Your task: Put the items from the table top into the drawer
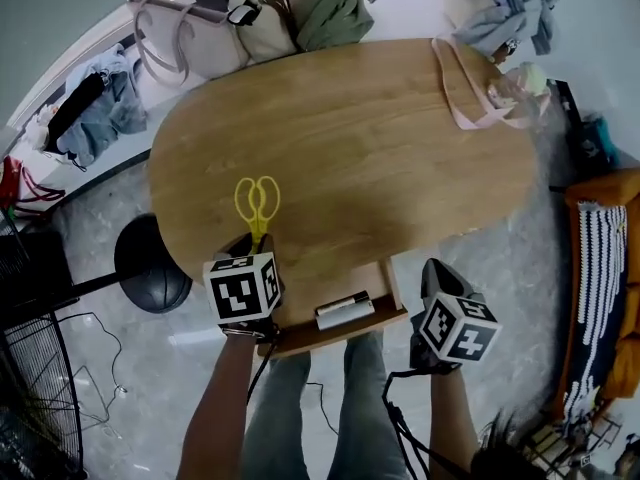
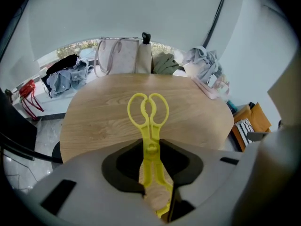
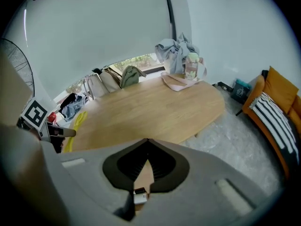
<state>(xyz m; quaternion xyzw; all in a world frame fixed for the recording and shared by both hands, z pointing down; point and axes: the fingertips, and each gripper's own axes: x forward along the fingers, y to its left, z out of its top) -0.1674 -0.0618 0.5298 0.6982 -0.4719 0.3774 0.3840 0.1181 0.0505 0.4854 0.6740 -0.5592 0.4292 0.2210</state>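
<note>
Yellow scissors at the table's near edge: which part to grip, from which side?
The narrow blade end, from the person's side: the yellow scissors point their handle loops away across the table, leaving the slim blades nearest. The left gripper is clamped there.

We've got a beige tote (image 1: 190, 43) next to an olive bag (image 1: 330, 8), grey clothes heap (image 1: 510, 3), black round stool (image 1: 152, 263) on the floor, orange sofa (image 1: 622, 193) with striped cushion (image 1: 600, 298).
</note>
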